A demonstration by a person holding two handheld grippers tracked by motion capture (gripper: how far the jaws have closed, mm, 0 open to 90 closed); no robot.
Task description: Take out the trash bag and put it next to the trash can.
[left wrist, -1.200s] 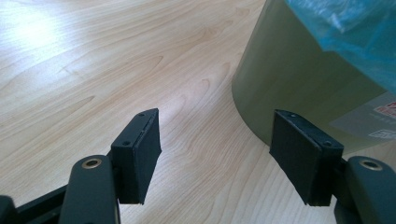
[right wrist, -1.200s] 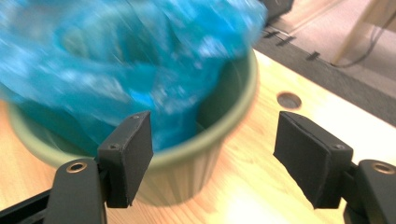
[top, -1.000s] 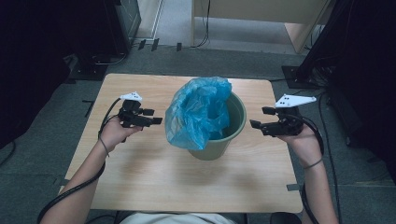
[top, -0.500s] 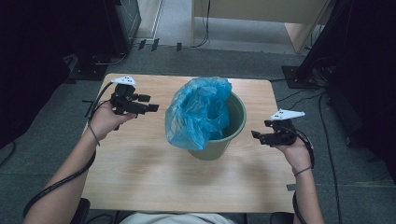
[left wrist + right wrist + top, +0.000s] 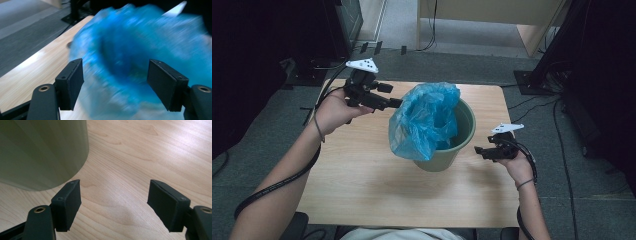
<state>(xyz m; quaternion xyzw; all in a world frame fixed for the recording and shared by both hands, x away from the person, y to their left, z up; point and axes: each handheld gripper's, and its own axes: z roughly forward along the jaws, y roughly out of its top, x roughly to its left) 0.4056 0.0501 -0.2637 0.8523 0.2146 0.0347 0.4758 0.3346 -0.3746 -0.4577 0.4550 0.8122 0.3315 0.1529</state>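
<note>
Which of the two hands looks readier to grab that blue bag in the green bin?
Probably the left. The left gripper is raised at the blue bag's upper edge, open jaws pointing into it, nothing between them. The right gripper sits low beside the green bin's wall, open, facing the table.

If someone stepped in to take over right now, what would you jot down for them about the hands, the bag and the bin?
Left gripper: jaws have just been opening, nothing between them, raised beside the bag.
Right gripper: open, empty, low by the bin wall, above the table.
Bin stands mid-table. Bag sits in it, bunched, draped over the left rim.
Done: bag is in the bin.
Left, probably: spread the bag and fold it over the whole rim.
</note>
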